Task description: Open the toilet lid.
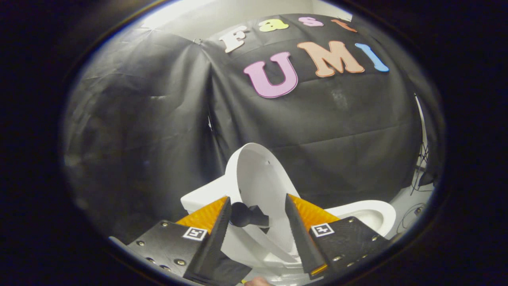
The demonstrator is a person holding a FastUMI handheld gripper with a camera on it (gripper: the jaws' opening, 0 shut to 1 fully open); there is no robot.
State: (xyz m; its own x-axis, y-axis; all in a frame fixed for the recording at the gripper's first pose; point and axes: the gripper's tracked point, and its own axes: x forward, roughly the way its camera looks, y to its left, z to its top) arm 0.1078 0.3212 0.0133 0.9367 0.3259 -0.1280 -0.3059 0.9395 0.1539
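White plastic toilet lid [260, 178] stands raised, tilted up and back from the toilet bowl [373, 216], its inner face turned toward the camera. It rises just ahead of the gripper [257, 202] and partly between the two fingers, with the lower part of the lid running down into the gap between them. The gripper's fingers are spread apart, and neither one presses on the lid; the right finger's tip sits just at the lid's edge, though whether it touches cannot be told. A dark knob-shaped part [247, 215] shows between the fingers, close to the left one, in front of the lid's lower face. The bowl's open rim curves out beyond the right finger, toward the right side of the toilet. To the left of the lid, beyond the left finger, a white block of the toilet body [200, 198] shows. Black cloth wall [158, 119] hangs behind the toilet, creased and folded at its corner. Thin cables [420, 174] trail down by the right edge of the wall, near the pale floor [408, 202]
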